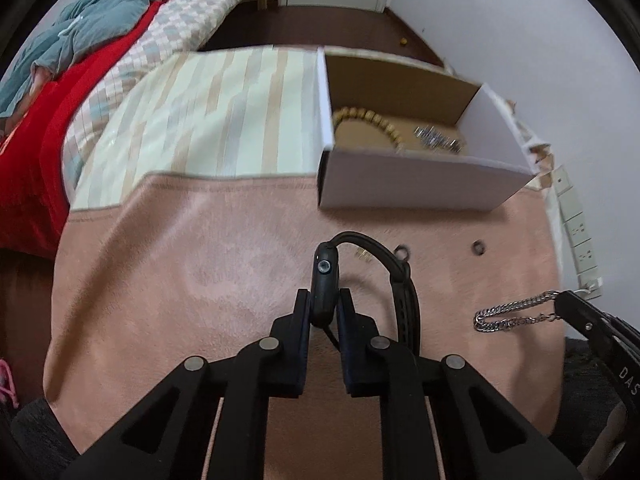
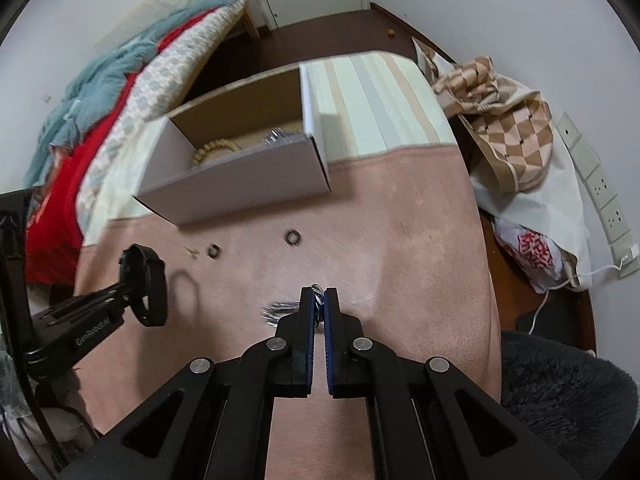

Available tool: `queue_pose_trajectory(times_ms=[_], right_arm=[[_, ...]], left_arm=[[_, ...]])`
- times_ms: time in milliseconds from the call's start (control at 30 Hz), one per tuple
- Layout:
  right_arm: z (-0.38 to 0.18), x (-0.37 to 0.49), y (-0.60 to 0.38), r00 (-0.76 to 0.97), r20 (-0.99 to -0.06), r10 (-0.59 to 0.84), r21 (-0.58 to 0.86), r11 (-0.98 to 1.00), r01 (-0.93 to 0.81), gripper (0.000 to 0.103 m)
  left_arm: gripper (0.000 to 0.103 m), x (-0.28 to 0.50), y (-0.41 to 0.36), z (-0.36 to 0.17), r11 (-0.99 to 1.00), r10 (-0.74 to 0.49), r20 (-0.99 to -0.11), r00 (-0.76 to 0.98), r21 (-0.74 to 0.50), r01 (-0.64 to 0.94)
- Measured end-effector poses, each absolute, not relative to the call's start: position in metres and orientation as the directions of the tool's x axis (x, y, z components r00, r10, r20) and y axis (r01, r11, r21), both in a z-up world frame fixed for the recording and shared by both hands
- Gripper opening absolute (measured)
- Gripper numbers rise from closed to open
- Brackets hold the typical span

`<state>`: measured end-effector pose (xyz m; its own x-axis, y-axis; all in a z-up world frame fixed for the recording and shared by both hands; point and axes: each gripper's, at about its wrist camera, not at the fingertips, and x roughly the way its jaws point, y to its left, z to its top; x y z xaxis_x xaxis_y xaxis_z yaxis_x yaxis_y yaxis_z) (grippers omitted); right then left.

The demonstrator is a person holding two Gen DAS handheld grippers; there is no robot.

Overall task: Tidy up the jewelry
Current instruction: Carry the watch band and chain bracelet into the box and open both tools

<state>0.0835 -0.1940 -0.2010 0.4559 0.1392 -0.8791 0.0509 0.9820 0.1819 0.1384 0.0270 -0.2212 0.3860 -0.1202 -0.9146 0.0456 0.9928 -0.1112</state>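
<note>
My left gripper (image 1: 324,300) is shut on a black watch (image 1: 326,280), whose strap loops to the right; it is held above the pink cloth. It also shows in the right wrist view (image 2: 146,284). My right gripper (image 2: 319,300) is shut on a silver chain (image 1: 516,314), which hangs to its left (image 2: 280,308). An open white cardboard box (image 1: 420,184) lies ahead and holds a wooden bead bracelet (image 1: 368,118) and a silver piece (image 1: 438,138). Two dark rings (image 2: 213,251) (image 2: 293,237) and a small gold item (image 2: 192,252) lie on the cloth before the box (image 2: 240,188).
The pink cloth (image 1: 200,280) covers the table, with a striped cloth (image 1: 224,120) behind. A bed with red and blue bedding (image 1: 80,60) is at the left. A checked bag (image 2: 508,132), a plastic bag (image 2: 536,252) and a power strip (image 2: 600,192) are at the right.
</note>
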Motion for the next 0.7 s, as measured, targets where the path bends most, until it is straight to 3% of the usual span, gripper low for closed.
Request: queue_pose_trajectory(times_ms=[367, 567, 700], right_arm=[[-0.117, 0.11, -0.192, 0.574, -0.794, 0.199, 0.228, 0.973, -0.022, 0.004], [-0.08, 0.152, -0.182, 0.624, -0.751, 0.217, 0.211, 0.974, -0.085, 0.004], [-0.084, 0.184, -0.176, 0.606, -0.763, 0.225, 0.204, 0.973, -0.105, 0.004]], left_arm=[[0.01, 0.165, 0.015, -0.145, 0.977, -0.214, -0.851, 0.479, -0.184, 0.111], [0.01, 0.208, 0.007, -0.137, 0.969, -0.245, -0.852, 0.463, -0.197, 0.15], [0.01, 0.238, 0.002, -0.148, 0.967, -0.252, -0.868, 0.428, -0.203, 0.155]])
